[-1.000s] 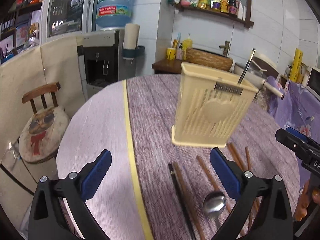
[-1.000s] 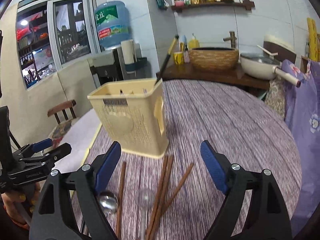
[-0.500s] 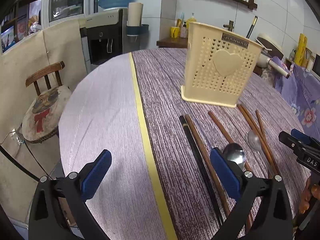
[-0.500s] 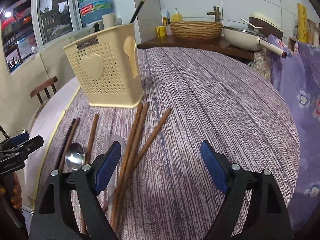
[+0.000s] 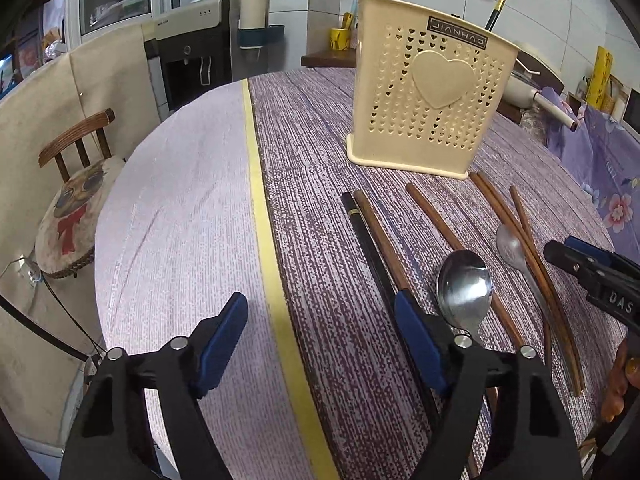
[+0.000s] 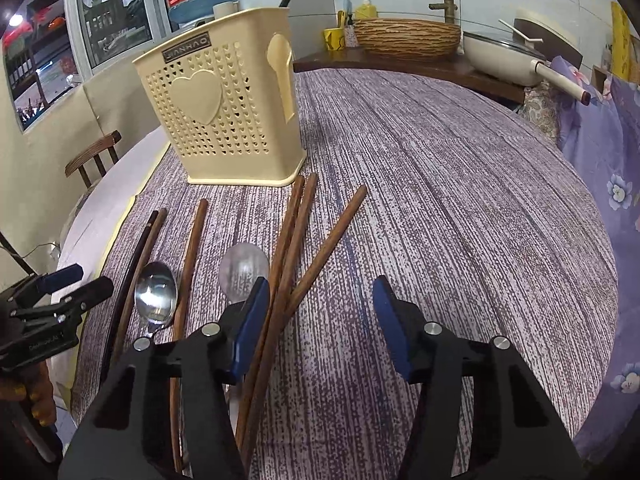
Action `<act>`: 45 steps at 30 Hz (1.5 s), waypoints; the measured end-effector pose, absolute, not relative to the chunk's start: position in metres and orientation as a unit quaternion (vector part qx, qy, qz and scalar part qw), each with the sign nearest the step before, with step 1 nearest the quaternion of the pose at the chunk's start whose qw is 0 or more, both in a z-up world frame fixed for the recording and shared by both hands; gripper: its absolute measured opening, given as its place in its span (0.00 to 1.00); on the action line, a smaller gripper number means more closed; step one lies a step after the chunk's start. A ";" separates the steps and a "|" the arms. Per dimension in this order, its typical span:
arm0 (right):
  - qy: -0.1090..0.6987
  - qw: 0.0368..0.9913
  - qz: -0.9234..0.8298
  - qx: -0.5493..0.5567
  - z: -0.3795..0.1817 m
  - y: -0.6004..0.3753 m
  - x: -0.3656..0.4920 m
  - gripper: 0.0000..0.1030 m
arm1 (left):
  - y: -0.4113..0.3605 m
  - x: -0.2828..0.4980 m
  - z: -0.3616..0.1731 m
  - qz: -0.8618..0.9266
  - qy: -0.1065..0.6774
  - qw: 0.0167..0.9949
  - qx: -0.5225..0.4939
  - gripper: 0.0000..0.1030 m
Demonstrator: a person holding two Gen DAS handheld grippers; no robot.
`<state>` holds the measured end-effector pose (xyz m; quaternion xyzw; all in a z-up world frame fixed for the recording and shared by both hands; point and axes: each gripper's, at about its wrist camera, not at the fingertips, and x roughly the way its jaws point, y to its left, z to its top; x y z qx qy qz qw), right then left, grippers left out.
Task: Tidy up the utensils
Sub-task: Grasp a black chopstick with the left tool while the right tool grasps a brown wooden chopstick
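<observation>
Purple-streaked tablecloth (image 6: 440, 184) carries brown chopsticks (image 6: 294, 232) and two steel spoons (image 5: 464, 288) loose before the cream utensil holder (image 5: 430, 92); both left gripper (image 5: 320, 340) and right gripper (image 6: 318, 320) hover spread, empty; I'd pinch one chopstick mid-shaft, lift level, then drop it upright into the holder.

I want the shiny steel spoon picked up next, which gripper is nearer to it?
Left. The left gripper has the shiny steel spoon just beside its right finger; the right gripper sits further right, past the frosted spoon.

Both wrist views low, forward over table (image 5: 192, 184); share holder (image 6: 224, 108).
</observation>
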<state>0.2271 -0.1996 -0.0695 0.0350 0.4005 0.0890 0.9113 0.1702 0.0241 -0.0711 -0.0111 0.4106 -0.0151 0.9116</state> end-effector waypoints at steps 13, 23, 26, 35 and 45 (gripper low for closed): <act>0.420 0.900 0.115 0.035 -0.061 -0.179 0.273 0.18 | 0.024 0.178 -0.069 -0.014 0.413 0.910 -0.007 0.58; 0.450 0.887 0.100 0.028 -0.073 -0.173 0.304 0.12 | 0.022 0.179 -0.070 -0.013 0.414 0.910 -0.002 0.58; 0.459 0.882 0.101 0.035 -0.076 -0.175 0.312 0.12 | 0.022 0.182 -0.070 -0.013 0.416 0.909 -0.001 0.58; 0.461 0.882 0.096 0.032 -0.076 -0.175 0.323 0.12 | 0.014 0.191 -0.071 -0.021 0.423 0.906 0.005 0.51; 0.458 0.883 0.098 0.035 -0.076 -0.176 0.319 0.12 | 0.005 0.194 -0.069 -0.027 0.427 0.904 0.008 0.50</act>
